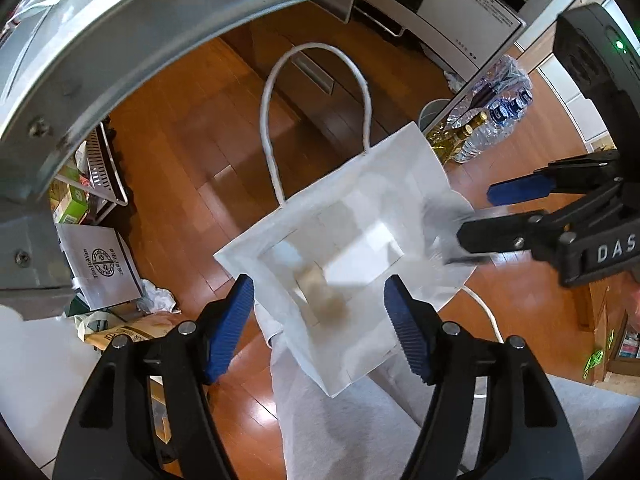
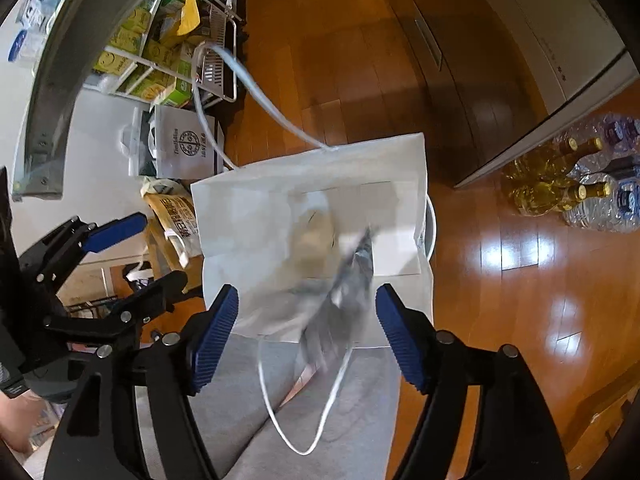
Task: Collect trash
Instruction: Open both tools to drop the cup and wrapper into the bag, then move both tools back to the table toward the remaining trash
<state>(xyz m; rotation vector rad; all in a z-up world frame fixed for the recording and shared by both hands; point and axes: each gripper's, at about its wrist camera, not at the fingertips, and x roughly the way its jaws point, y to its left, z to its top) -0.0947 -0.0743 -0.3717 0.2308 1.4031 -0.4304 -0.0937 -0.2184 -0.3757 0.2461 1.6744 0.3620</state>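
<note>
A white paper bag (image 1: 360, 184) with cord handles stands open on the person's lap, above a wooden floor. A brownish scrap (image 1: 326, 296) lies at its bottom. My left gripper (image 1: 320, 320) is open, its blue pads on either side of the bag's near corner, not clamping it. My right gripper (image 2: 308, 320) is open over the bag (image 2: 256, 200). A blurred piece of clear plastic wrap (image 2: 344, 292) hangs between its pads, over the bag's mouth. In the left wrist view the right gripper (image 1: 478, 218) is at the bag's right rim with the wrap (image 1: 444, 220) blurred beside it.
A metal table rim (image 1: 120, 32) curves overhead at the left. On the floor are a printed white bag (image 1: 102, 264), crumpled paper (image 1: 158, 298), a wire rack with boxes (image 2: 168, 48), yellow bottles (image 2: 548, 192) and water bottles (image 2: 612, 200). White cabinets (image 2: 560, 40) stand beyond.
</note>
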